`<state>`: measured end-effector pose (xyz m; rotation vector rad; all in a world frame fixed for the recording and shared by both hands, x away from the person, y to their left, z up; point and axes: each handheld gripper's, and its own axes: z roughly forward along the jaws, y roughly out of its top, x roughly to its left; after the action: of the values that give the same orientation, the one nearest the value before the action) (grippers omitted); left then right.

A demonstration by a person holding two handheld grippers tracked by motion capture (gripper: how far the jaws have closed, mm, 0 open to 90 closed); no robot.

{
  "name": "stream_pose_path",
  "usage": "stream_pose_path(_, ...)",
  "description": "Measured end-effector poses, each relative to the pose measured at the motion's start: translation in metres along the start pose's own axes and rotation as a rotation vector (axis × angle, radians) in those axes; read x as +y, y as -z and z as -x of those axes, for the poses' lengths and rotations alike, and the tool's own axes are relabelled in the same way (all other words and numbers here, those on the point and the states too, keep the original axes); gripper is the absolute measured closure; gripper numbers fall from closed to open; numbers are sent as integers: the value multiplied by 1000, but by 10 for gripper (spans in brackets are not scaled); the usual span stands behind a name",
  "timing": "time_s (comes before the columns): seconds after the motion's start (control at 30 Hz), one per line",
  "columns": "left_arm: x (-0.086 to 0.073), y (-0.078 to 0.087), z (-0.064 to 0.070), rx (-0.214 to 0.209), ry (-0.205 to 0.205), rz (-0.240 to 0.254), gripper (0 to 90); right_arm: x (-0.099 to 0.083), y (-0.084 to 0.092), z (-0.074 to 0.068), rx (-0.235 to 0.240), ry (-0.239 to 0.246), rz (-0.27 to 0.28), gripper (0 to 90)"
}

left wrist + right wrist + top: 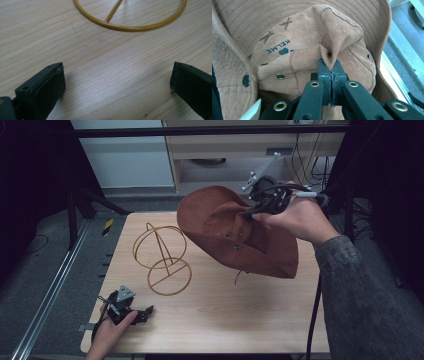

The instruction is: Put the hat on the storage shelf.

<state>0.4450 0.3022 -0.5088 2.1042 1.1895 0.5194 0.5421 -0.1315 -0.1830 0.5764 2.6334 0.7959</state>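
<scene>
A brown suede hat (235,232) with a wide brim hangs in the air above the right half of the table. My right gripper (254,211) is shut on a pinched fold of its crown (329,56), and the brim droops around it. In the right gripper view the two jaws press together on the fabric, with "KELME" printed on the hat (277,47). A gold wire hat stand (162,257) stands on the table left of the hat. My left gripper (142,314) rests open at the front left corner, its fingers (47,85) wide apart over bare wood, short of the stand's base ring (130,26).
The wooden table (225,320) has its left edge beside a metal rail (47,297) on the floor. A cabinet (240,150) and cables stand behind the table. A black cable (315,315) hangs from the right gripper near the person's sleeve.
</scene>
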Motion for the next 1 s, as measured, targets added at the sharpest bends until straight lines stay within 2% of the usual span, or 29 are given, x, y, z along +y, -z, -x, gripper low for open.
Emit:
stream_pose_path(0.47,0,0,0,0,1,0,0,6,1,-3,-3,-7,53,888)
stream_pose_path(0.63,0,0,0,1,0,0,0,17,2,-11,-6,-9,105,889)
stream_pose_path(1.0,0,0,0,2,-5,-1,0,45,-7,-25,3,1,174,889)
